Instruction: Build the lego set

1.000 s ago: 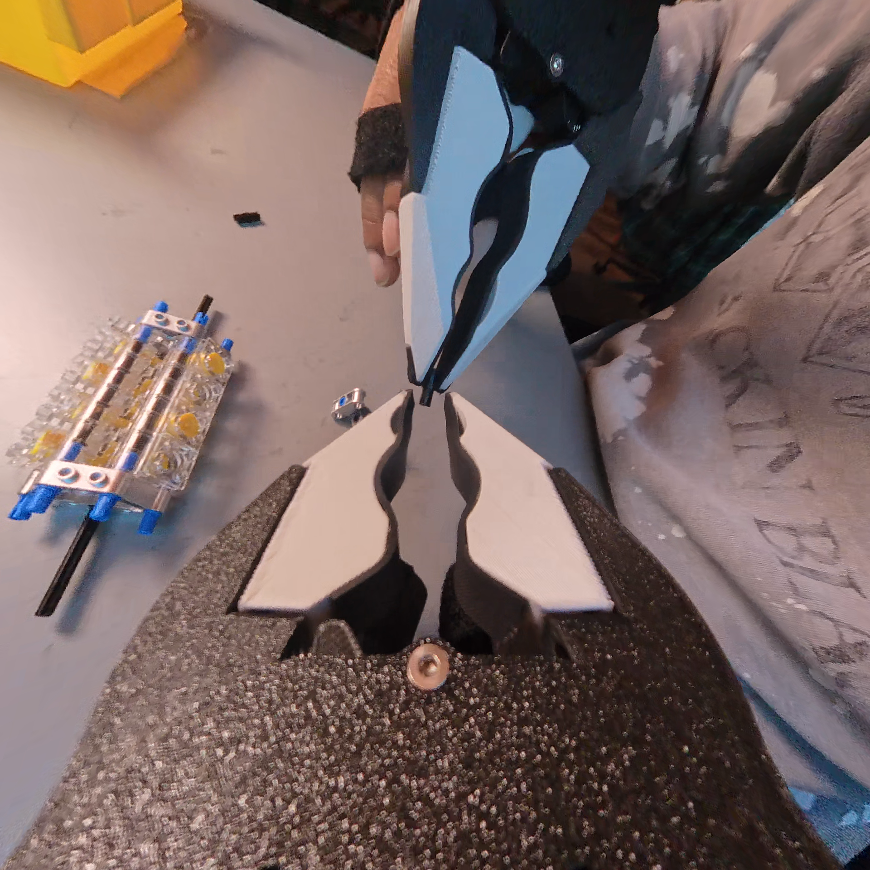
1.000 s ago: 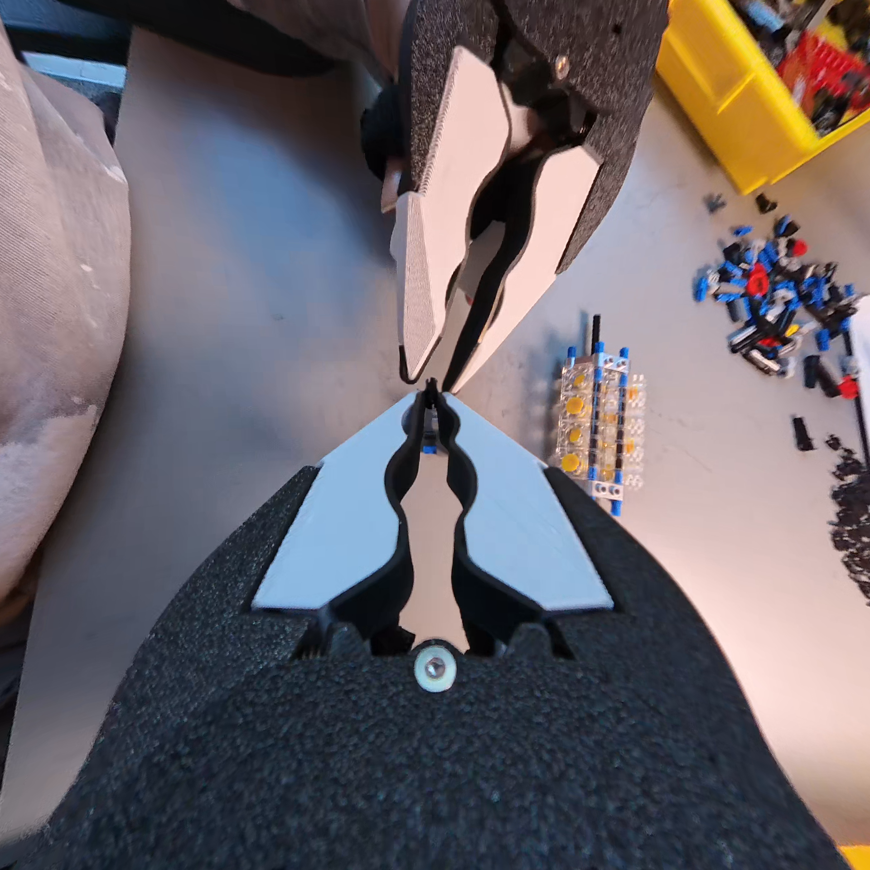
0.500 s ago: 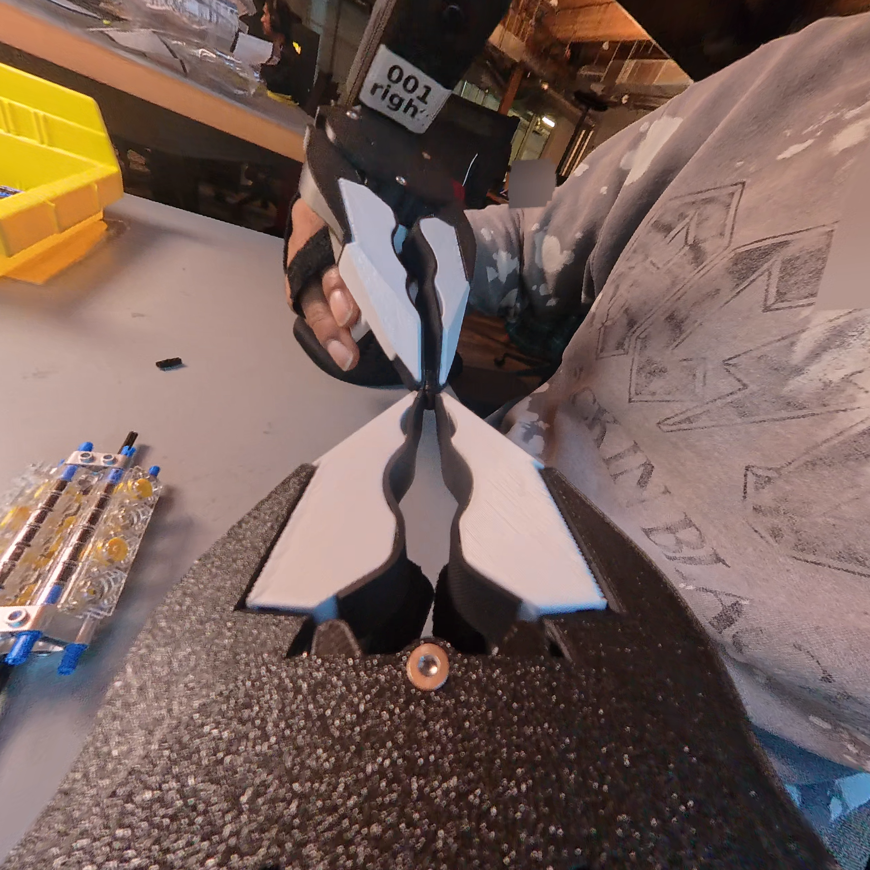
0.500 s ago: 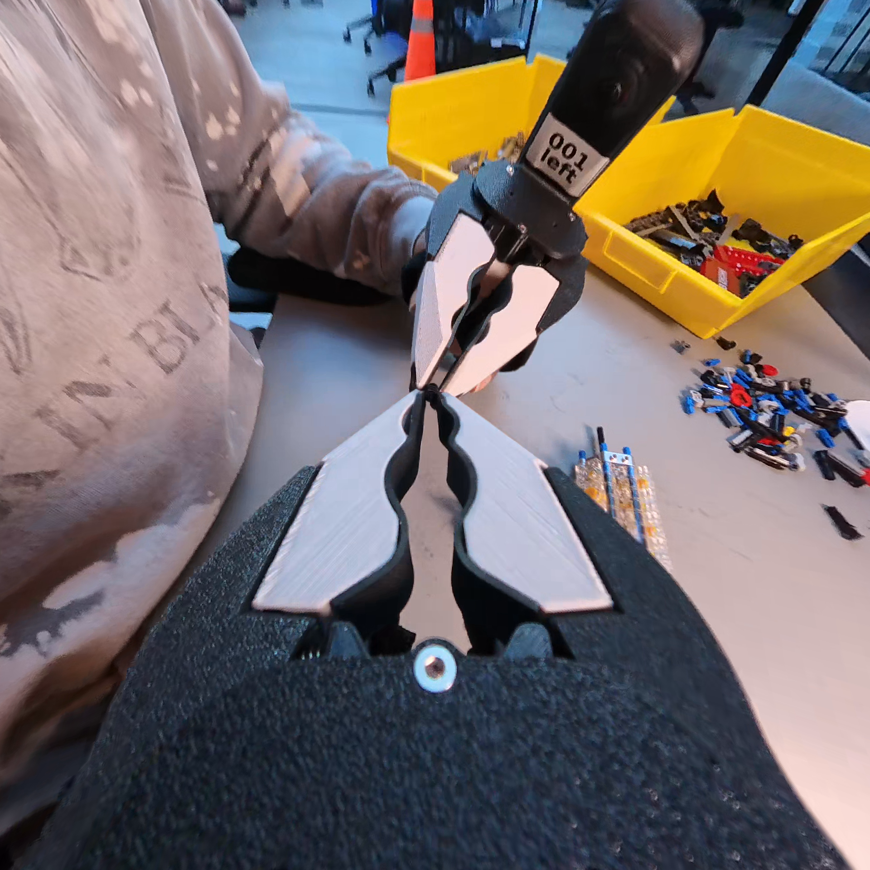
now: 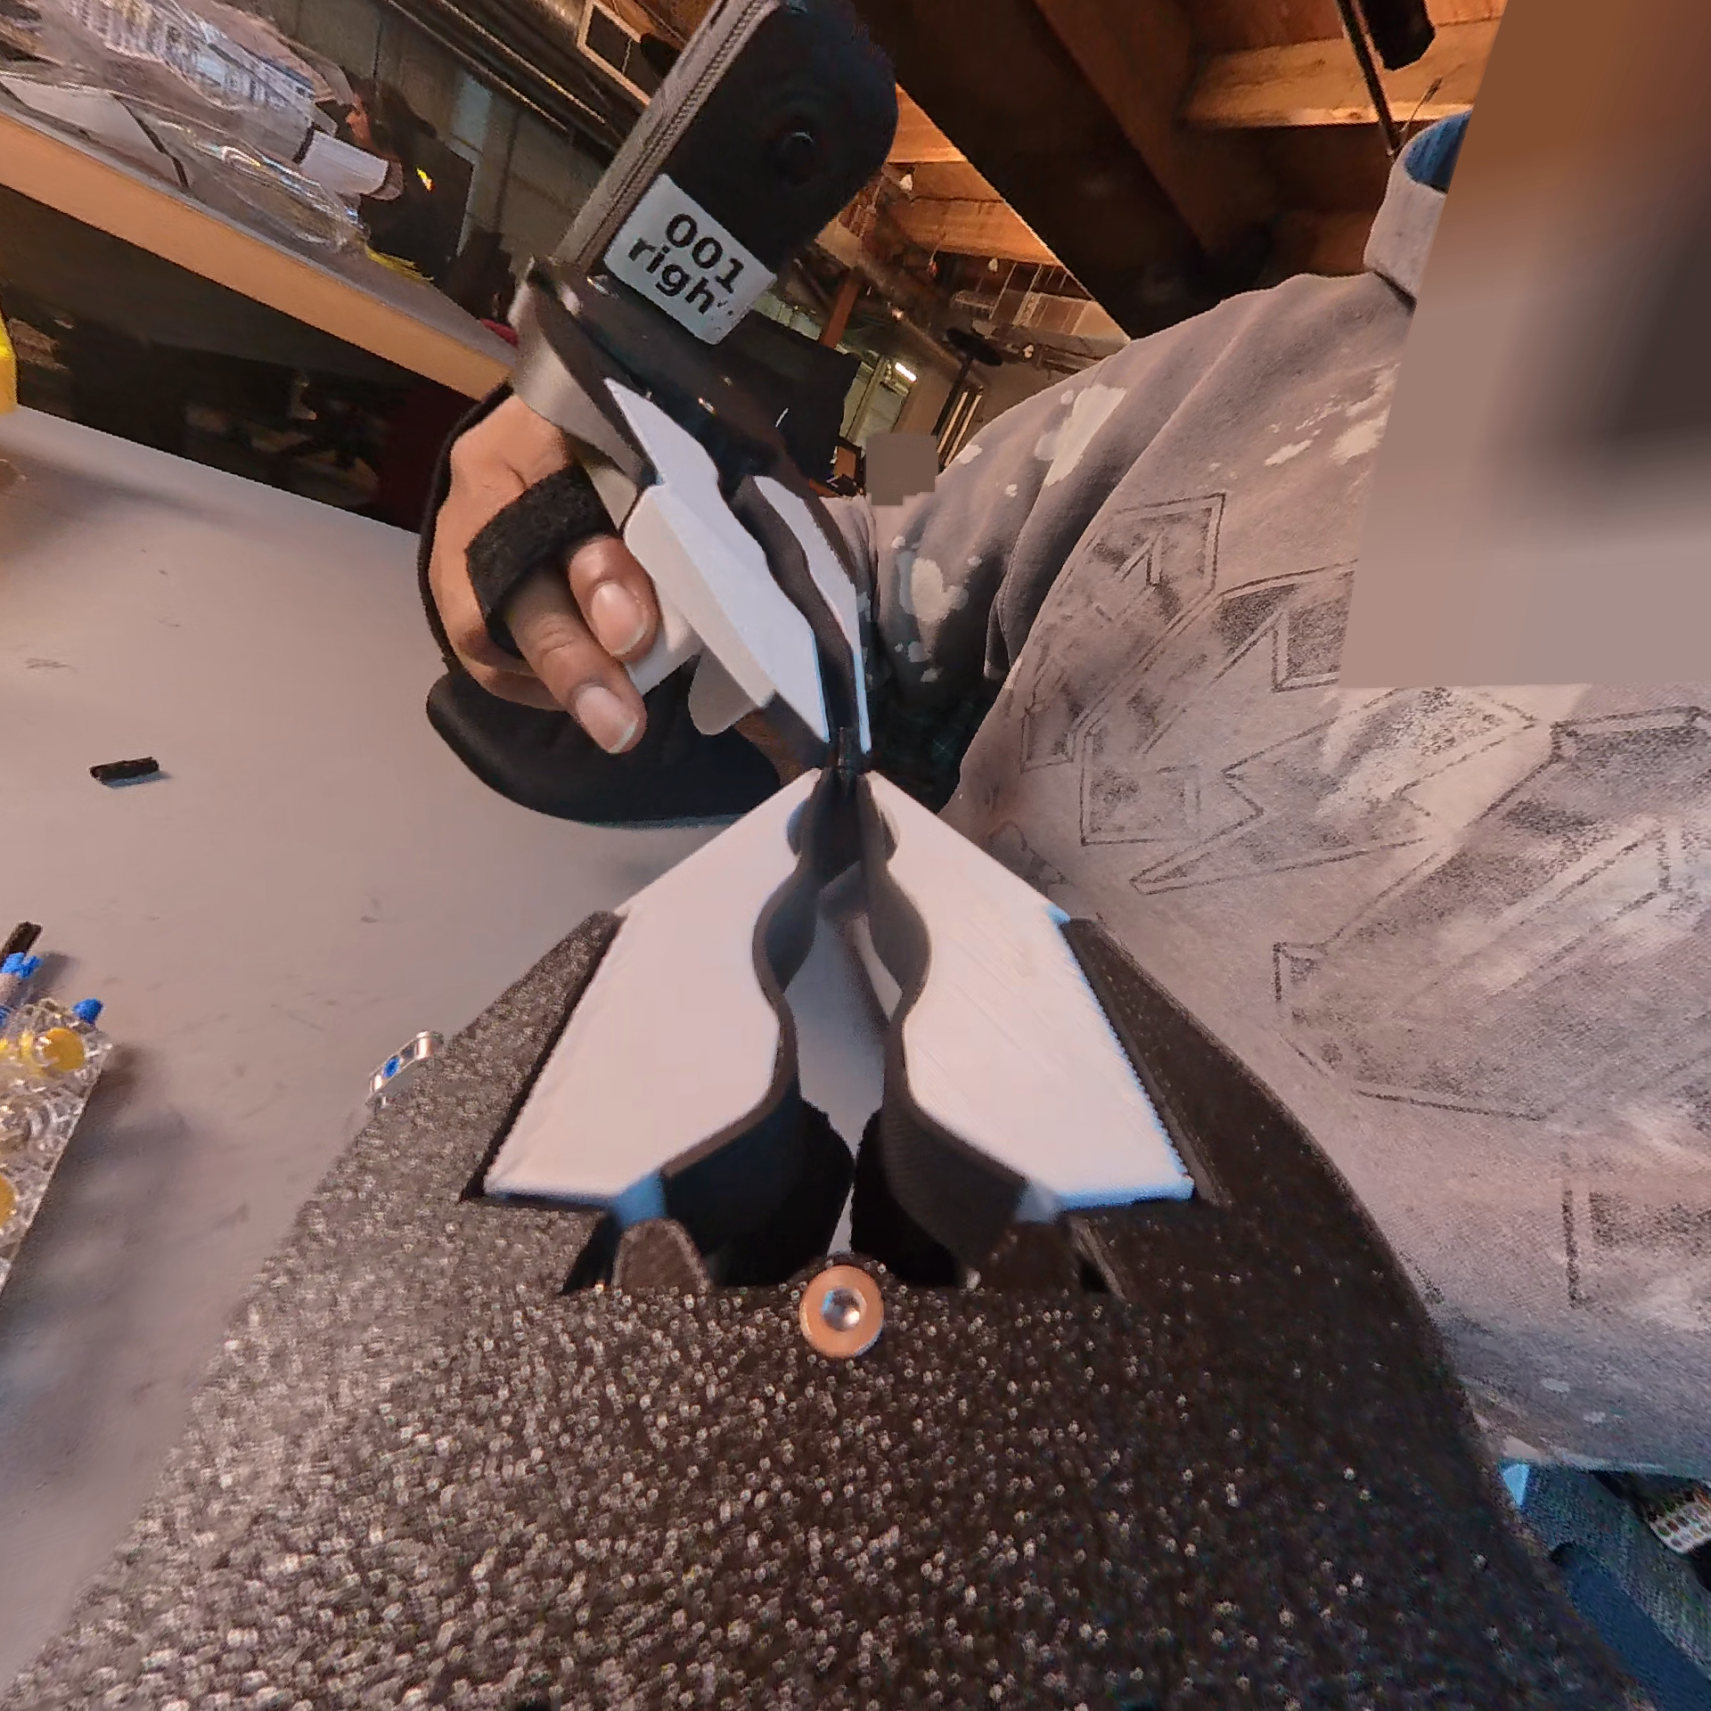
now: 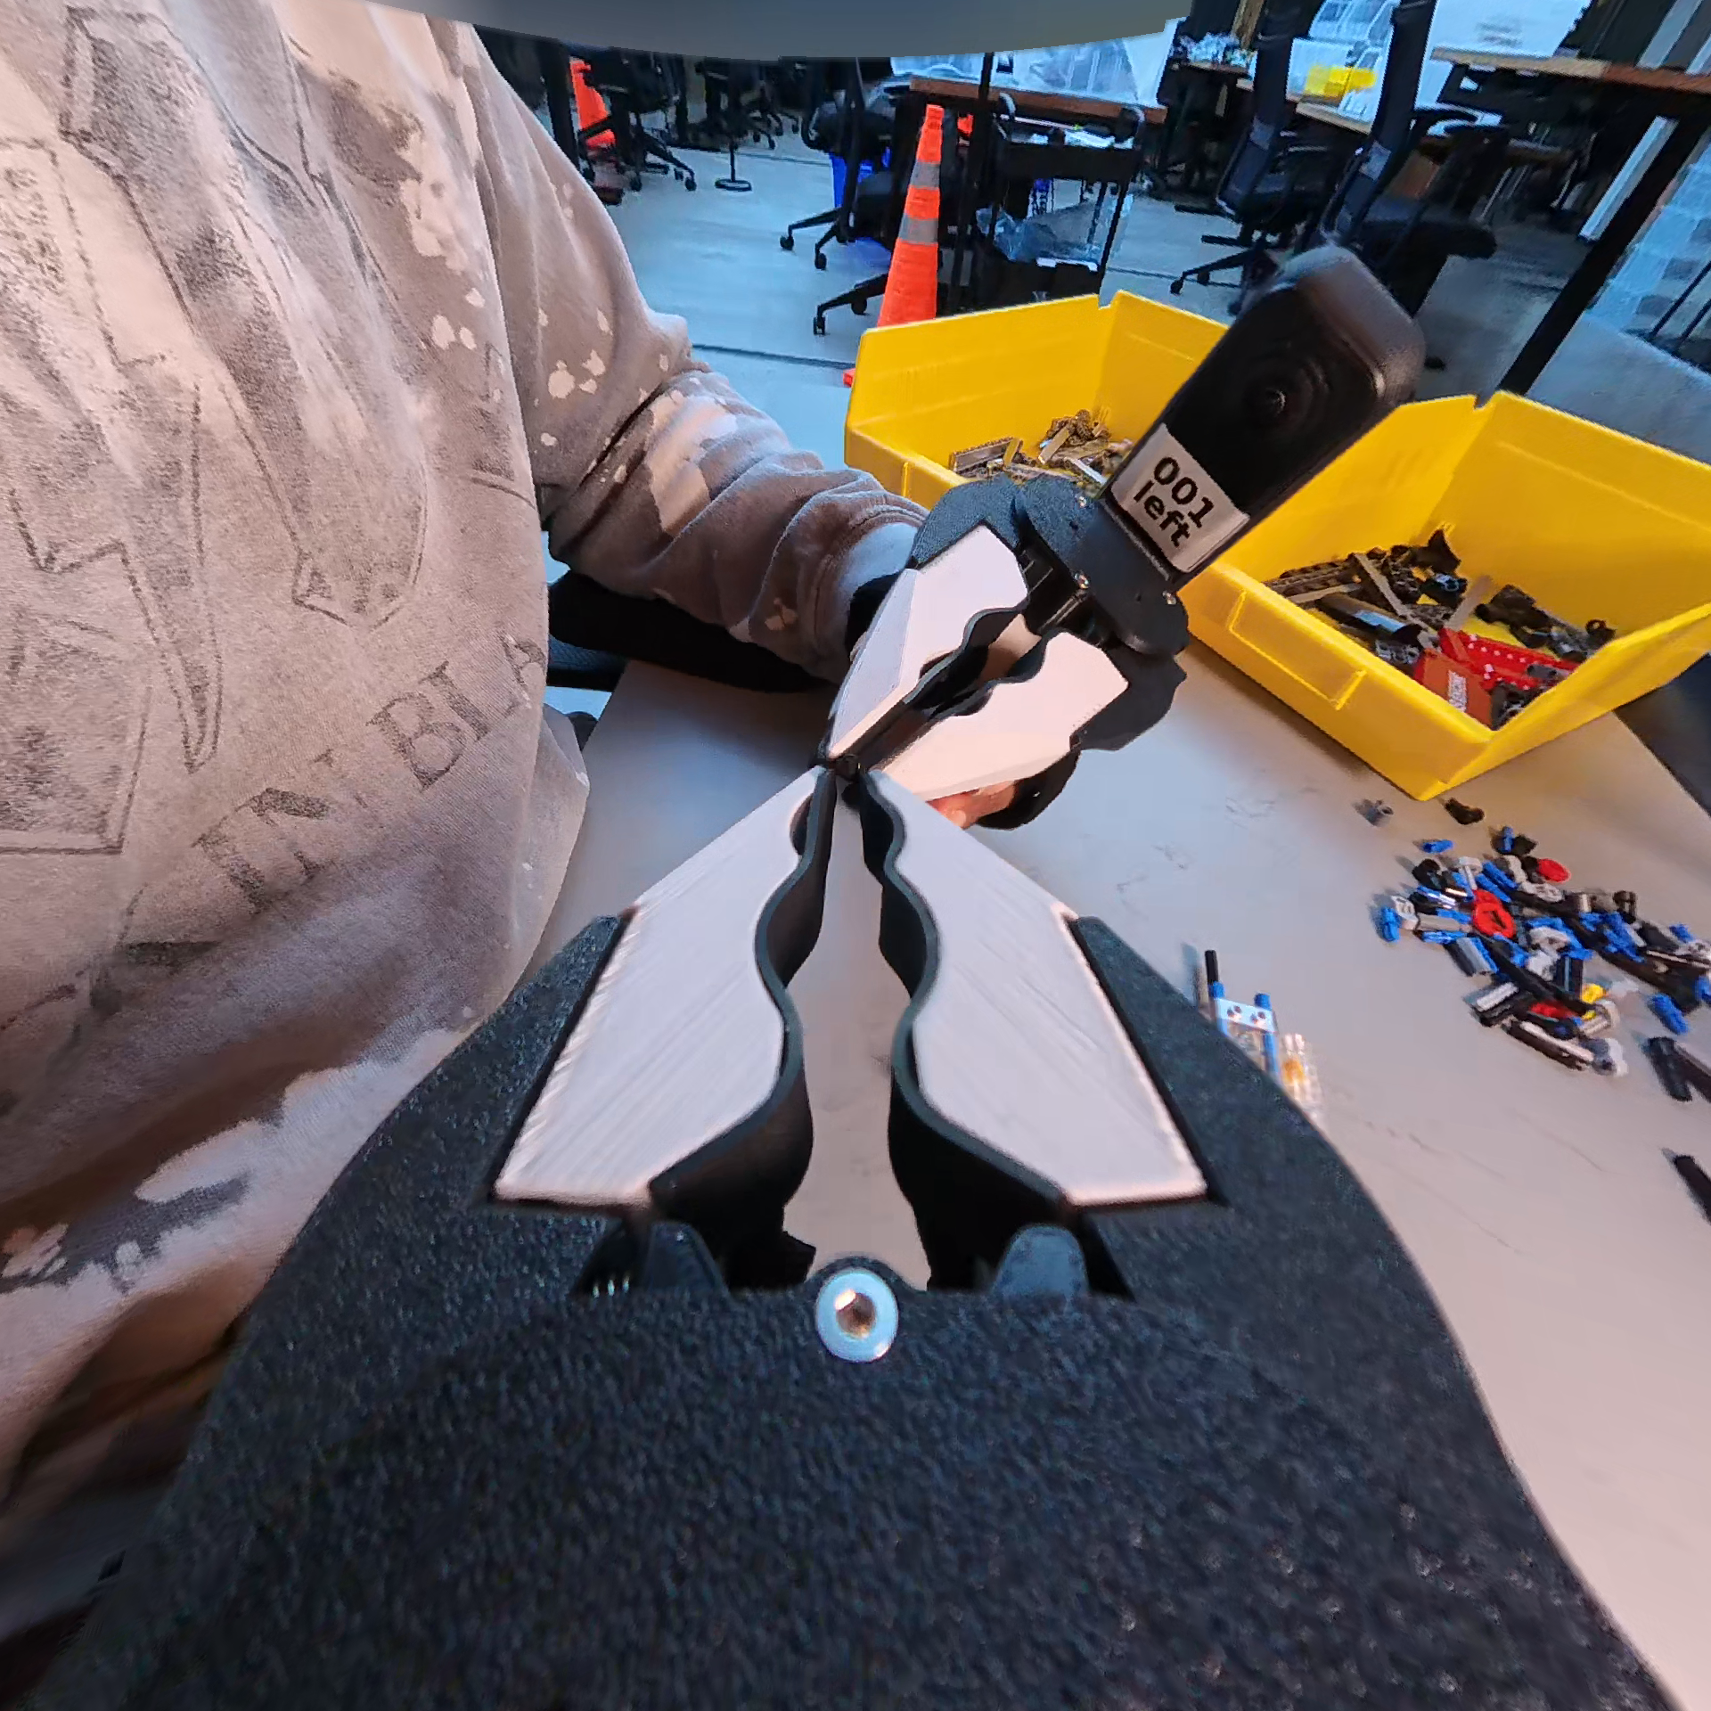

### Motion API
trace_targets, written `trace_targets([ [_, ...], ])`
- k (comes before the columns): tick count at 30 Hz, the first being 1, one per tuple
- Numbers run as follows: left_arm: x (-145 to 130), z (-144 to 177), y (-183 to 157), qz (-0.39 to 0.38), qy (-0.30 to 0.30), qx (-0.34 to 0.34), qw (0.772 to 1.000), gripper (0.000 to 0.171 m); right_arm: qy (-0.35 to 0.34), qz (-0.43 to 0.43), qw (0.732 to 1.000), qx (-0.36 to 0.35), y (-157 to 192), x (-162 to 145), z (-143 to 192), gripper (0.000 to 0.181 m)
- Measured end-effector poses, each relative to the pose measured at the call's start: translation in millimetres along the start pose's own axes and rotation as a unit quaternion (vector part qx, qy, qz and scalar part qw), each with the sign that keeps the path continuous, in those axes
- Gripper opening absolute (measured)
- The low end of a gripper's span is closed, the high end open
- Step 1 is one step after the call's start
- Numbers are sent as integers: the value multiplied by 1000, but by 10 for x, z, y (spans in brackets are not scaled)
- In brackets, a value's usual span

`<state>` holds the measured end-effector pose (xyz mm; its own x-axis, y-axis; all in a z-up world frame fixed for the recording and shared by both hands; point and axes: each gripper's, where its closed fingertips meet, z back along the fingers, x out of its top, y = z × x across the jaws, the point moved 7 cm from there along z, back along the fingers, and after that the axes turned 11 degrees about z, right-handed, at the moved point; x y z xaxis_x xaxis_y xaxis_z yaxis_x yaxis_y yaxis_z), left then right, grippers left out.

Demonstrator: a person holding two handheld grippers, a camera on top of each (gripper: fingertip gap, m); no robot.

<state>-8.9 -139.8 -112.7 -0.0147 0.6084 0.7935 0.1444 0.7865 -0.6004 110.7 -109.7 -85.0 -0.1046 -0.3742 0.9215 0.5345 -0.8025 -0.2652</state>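
My left gripper and right gripper meet tip to tip above the grey table. A small black pin is pinched between them, and both sets of fingers are closed on it. Only a dark sliver of the pin shows in the right wrist view. The right gripper points down at my left one from a person's hand. The left gripper comes in from the upper right in the right wrist view.
A person's grey sweatshirt is close behind the grippers. A clear block assembly with yellow and blue parts lies on the table, also in the left wrist view. Yellow bins and a pile of small parts are further off. The tips of both grippers are at nearly the same place.
Both grippers have risen off the table and tilted up toward the person. My left gripper, slightly open a second ago, has closed on the pin that the right gripper holds.
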Motion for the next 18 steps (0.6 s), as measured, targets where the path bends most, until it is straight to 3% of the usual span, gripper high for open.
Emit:
trace_targets([
  [15,-19,-33,-58,22,12,-39,999,2,45,54,997,35,27,163,-64,3],
  [18,-16,1,-5,23,20,-8,1000,3,58,34,997,29,3,103,-67,2],
])
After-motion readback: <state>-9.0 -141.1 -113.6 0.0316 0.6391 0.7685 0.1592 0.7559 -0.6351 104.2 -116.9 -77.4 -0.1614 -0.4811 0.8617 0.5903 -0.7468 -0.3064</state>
